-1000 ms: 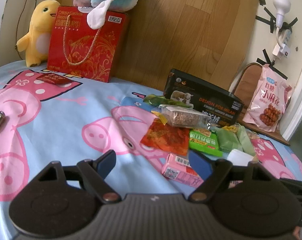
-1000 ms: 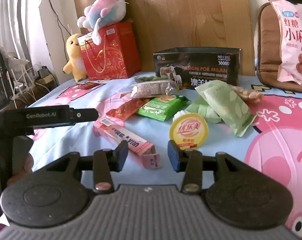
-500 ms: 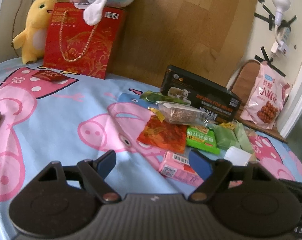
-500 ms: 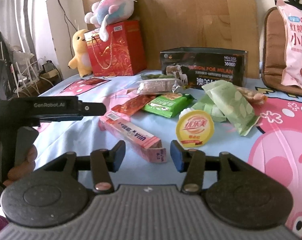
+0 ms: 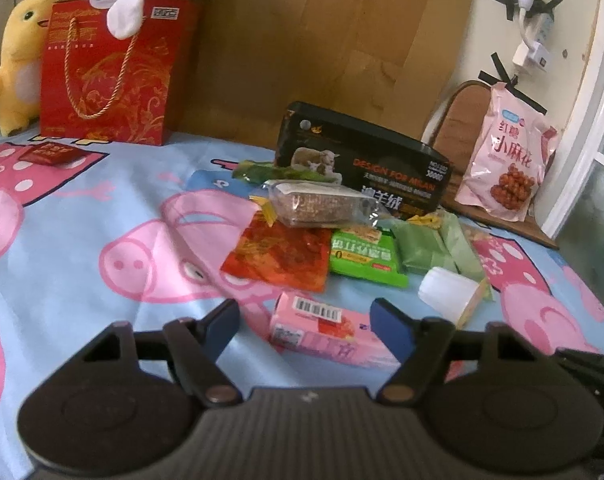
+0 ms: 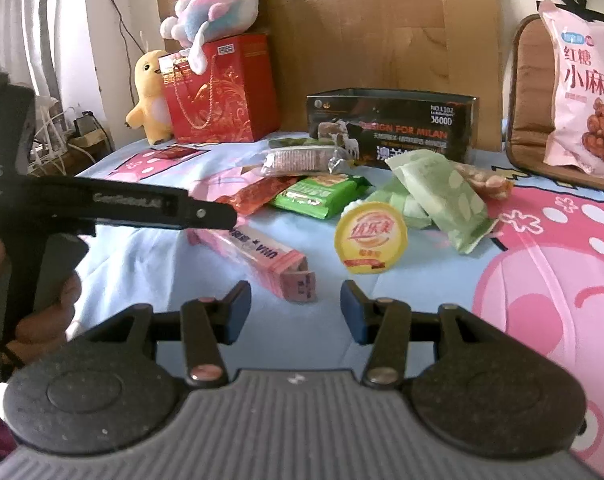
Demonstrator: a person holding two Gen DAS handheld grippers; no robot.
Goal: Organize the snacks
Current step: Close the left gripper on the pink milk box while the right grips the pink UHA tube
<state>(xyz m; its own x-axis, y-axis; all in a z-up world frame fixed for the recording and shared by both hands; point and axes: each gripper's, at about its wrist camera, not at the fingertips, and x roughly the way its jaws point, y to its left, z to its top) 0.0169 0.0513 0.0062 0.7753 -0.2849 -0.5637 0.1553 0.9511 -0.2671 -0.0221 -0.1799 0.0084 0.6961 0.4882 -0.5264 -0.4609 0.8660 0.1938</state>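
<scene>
Pink-and-blue cartoon-pig cloth [image 5: 82,216] covers the surface where the snacks lie. At far left a yellow plush [image 5: 16,60] stands beside a red gift bag [image 5: 110,72] with a pastel plush [image 6: 214,8] resting on top, and a small red packet [image 5: 48,154] lies flat in front of the bag.

Toward the middle, a black tin [image 5: 366,168] sits at the back, near the wooden board. In front of it the snacks cluster together: a clear-wrapped brown bar [image 5: 318,208], a red-orange pouch [image 5: 280,256] partly under that bar, a bright green packet [image 5: 362,256] just beside the pouch, then pale green wrappers [image 6: 442,196].

Nearest the cameras lies a long pink box [image 5: 326,328]. The left gripper [image 5: 306,320] hangs just over it with its blue-tipped fingers wide apart — the box's barcode end shows between them, and nothing is clamped. A jelly cup [image 6: 370,236] rests on its side just right of the box, its yellow lid facing the right wrist camera. The right gripper [image 6: 296,306] hovers low before the box's near end and the cup, fingers likewise spread and holding nothing.

At far right a pink snack bag [image 5: 506,160] leans on a brown cushion [image 6: 530,92].
</scene>
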